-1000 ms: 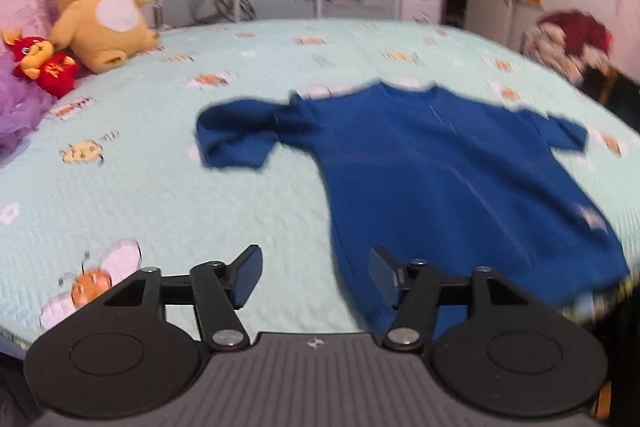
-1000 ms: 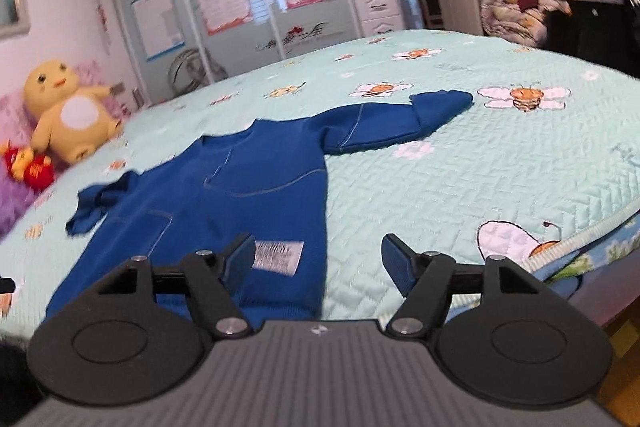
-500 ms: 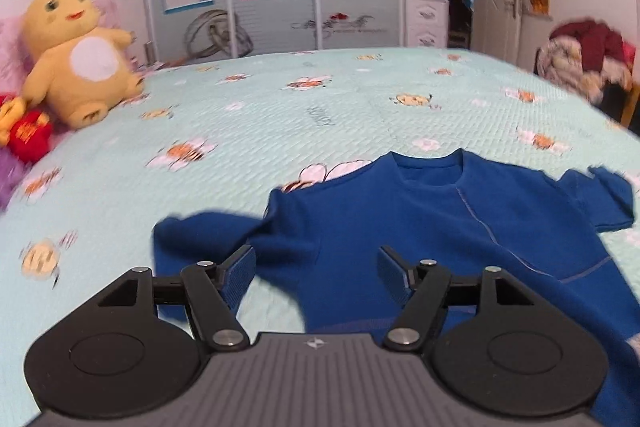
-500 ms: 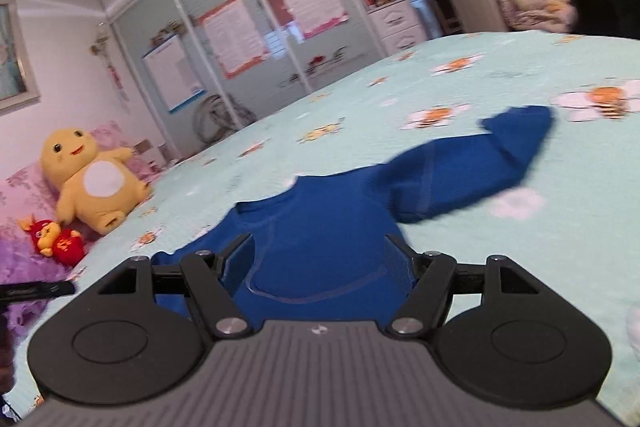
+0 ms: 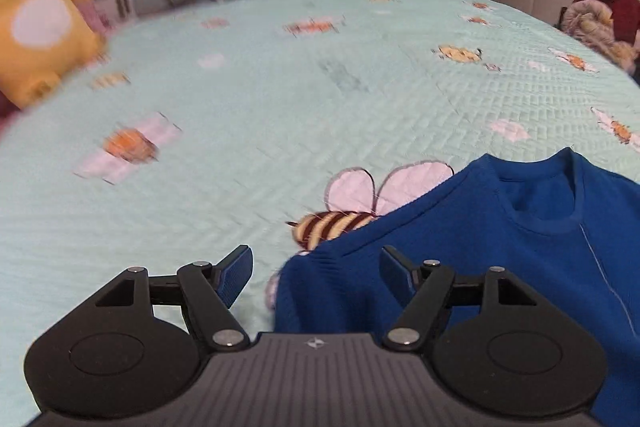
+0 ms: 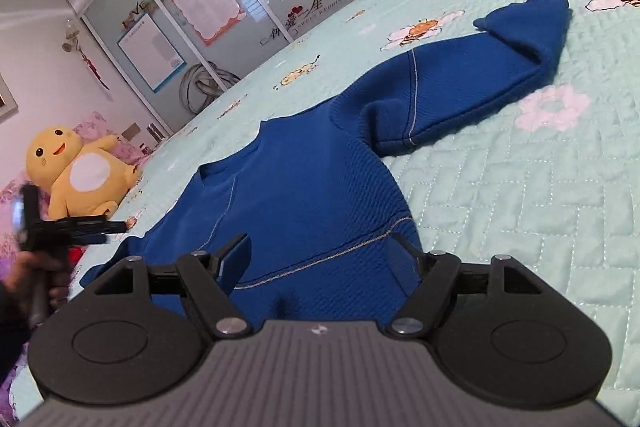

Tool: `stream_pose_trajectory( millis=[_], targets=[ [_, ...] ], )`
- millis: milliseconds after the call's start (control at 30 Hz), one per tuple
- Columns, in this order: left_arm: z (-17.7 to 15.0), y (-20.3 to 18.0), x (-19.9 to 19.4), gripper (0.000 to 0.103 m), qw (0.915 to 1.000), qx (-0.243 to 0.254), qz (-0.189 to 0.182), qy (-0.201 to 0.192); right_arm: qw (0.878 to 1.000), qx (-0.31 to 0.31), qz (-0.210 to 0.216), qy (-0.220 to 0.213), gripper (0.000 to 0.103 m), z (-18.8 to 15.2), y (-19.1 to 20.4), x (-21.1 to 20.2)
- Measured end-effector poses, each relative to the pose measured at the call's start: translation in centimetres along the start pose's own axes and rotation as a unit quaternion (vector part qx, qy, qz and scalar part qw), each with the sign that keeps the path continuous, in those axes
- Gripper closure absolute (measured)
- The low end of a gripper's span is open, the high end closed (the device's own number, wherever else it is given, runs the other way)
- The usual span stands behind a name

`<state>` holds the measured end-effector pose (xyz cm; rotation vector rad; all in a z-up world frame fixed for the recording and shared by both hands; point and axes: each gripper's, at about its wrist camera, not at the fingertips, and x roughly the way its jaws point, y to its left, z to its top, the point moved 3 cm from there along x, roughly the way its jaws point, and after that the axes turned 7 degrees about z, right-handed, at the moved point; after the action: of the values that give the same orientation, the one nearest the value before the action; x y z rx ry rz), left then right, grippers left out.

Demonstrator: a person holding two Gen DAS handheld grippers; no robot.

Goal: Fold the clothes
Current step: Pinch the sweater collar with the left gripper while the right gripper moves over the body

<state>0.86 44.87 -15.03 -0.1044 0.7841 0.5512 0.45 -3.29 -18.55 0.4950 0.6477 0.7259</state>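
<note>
A blue sweater lies flat on the bed, its collar at the right of the left wrist view. My left gripper hovers low over the sweater's shoulder edge. Its jaws are opening, and the fabric under the gap touches neither pad. In the right wrist view the sweater spreads ahead, with one sleeve stretched out to the right. My right gripper hangs over the other shoulder near the side seam. Its jaws are opening too, and nothing is gripped. The left gripper shows at the far left, held by a hand.
The mint quilted bedspread with bee prints covers the whole bed. A yellow plush toy sits at the pillow end. Wardrobe doors stand behind the bed, and a heap of clothes lies off its far right side.
Both grippers have travelled from the sweater's hem end up to its shoulders. The left one swept furthest, to the collar side. The right view has rolled, and both jaws stand slightly wider.
</note>
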Motion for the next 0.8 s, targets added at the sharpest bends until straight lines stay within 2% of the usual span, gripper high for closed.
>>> stream_pose_trajectory(
  millis=[67, 133, 267, 333, 367, 400, 467, 633, 733, 800],
  targets=[
    [-0.2, 0.4, 1.8, 0.030, 0.9991, -0.020, -0.028, 0.026, 1.000, -0.006, 0.000, 0.003, 0.025, 0.1, 0.3, 0.2],
    [-0.9, 0.8, 3.4, 0.030, 0.9943, -0.058, -0.068, 0.059, 1.000, -0.013, -0.001, 0.004, 0.022, 0.1, 0.6, 0.4],
    [-1.5, 0.7, 3.4, 0.030, 0.9932, -0.080, -0.072, 0.043, 1.000, -0.027, -0.008, 0.007, 0.022, 0.0, 1.0, 0.8],
    [-1.2, 0.1, 3.4, 0.033, 0.9937, -0.080, -0.071, 0.034, 1.000, -0.024, -0.007, 0.006, 0.022, 0.0, 0.8, 0.8],
    [-0.9, -0.2, 3.6, 0.052, 0.9947, -0.070, -0.069, 0.029, 1.000, -0.022, -0.006, 0.005, 0.022, 0.0, 0.7, 0.8],
    [-0.9, -0.5, 3.3, 0.084, 0.9960, -0.062, -0.062, 0.021, 1.000, -0.020, -0.006, 0.004, 0.022, 0.0, 0.7, 0.8],
    [-0.8, -0.4, 2.7, 0.096, 0.9965, -0.068, -0.050, 0.000, 1.000, -0.019, -0.005, 0.003, 0.022, 0.0, 0.7, 0.9],
    [-0.5, 0.3, 1.1, 0.097, 0.9958, -0.061, -0.001, -0.068, 1.000, -0.021, -0.006, 0.003, 0.021, 0.1, 0.7, 1.1],
    [1.0, 1.1, 0.9, 0.098, 0.9932, -0.078, 0.006, -0.087, 1.000, -0.007, 0.000, -0.001, 0.021, 0.5, 0.4, 0.8],
    [2.2, 1.3, 0.9, 0.098, 0.9923, -0.059, 0.034, -0.103, 1.000, 0.015, 0.014, -0.006, 0.021, 1.2, 0.2, 0.6]
  ],
)
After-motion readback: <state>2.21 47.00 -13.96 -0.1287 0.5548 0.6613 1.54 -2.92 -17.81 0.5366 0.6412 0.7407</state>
